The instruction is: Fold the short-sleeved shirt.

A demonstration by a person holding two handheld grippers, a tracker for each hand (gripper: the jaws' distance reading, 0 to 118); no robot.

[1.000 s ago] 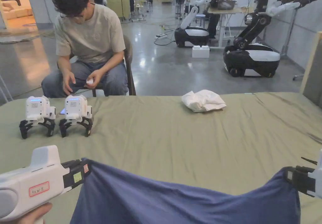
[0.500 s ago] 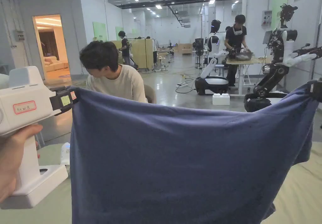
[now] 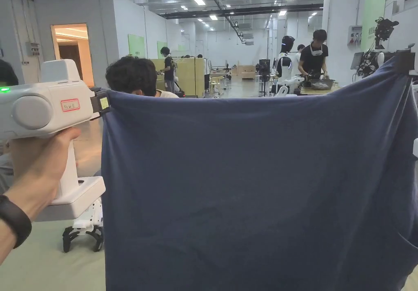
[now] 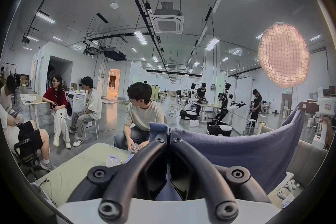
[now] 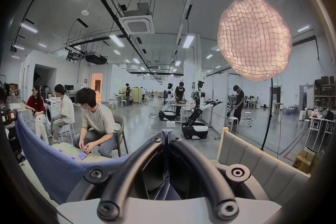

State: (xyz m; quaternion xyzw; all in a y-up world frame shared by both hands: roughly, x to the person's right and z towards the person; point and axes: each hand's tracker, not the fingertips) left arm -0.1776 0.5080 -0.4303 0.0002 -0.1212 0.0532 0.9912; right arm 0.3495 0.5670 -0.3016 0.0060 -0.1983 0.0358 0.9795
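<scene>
A dark blue short-sleeved shirt [image 3: 253,189] hangs spread wide in the air in the head view, its top edge stretched between both grippers. My left gripper [image 3: 103,102] is shut on the shirt's upper left corner. My right gripper [image 3: 402,62] is shut on the upper right corner at the frame's edge. In the left gripper view the black jaws are closed on a fold of the blue shirt [image 4: 236,148], pinched at the left gripper [image 4: 168,134]. The right gripper view has the blue shirt [image 5: 47,155] running off to the left from the closed right gripper [image 5: 165,134].
An olive-green cloth covers the table [image 3: 45,263] below the shirt. Spare white grippers [image 3: 83,230] stand on it at the left. A person [image 3: 132,77] sits behind the table. A padded bench [image 5: 254,160] stands to the right, and wheeled robots [image 5: 195,118] beyond.
Both grippers have lifted the shirt from just above the table to head height, where it now hangs flat and taut. The camera has tilted up with them.
</scene>
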